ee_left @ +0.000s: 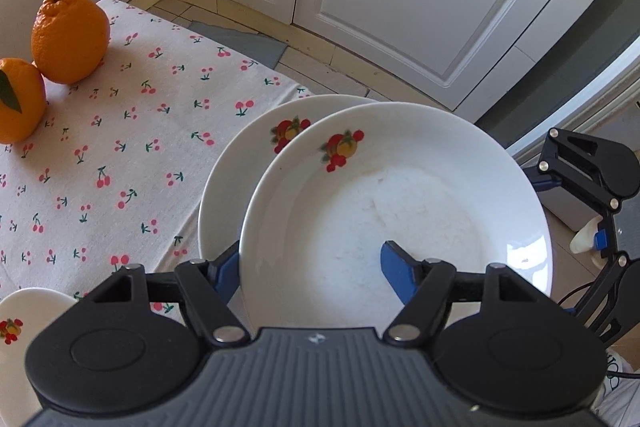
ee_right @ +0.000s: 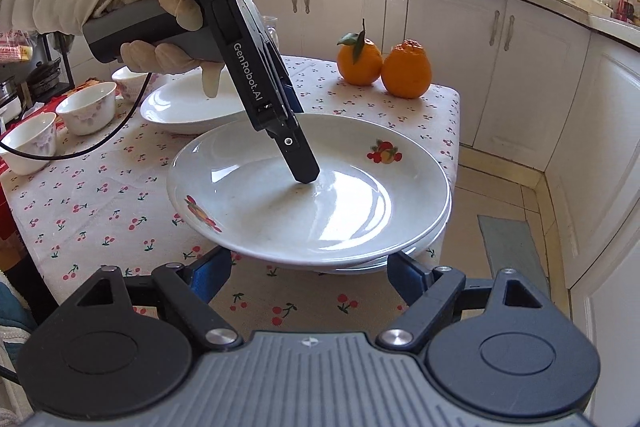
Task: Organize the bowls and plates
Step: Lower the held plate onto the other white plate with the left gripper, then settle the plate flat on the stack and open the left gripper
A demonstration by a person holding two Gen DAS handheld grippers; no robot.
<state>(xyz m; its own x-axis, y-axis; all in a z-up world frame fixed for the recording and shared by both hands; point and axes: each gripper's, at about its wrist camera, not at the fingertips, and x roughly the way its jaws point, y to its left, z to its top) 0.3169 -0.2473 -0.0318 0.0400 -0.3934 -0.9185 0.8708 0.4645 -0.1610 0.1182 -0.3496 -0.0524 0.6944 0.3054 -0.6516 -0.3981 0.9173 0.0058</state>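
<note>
The left wrist view looks down on a top plate [ee_left: 400, 211] overlapping a second plate [ee_left: 248, 163] beneath it at the table's right edge. The left gripper [ee_left: 312, 267] is clamped on the top plate's near rim, one finger [ee_left: 394, 263] inside the dish and the other under it. Only the right wrist view shows the gloved hand [ee_right: 160, 23] holding that tool, plus a third plate [ee_right: 188, 107] farther left and three small bowls [ee_right: 86, 107] along the far-left side; the bowls look empty, though their insides are poorly seen. The plates hold nothing. Two oranges [ee_right: 384, 67] sit on the cherry-print tablecloth [ee_right: 100, 195] at the far corner. The right gripper [ee_right: 310, 277] stands apart, its fingers spread just below the stacked plates' near edge, not touching them.
</note>
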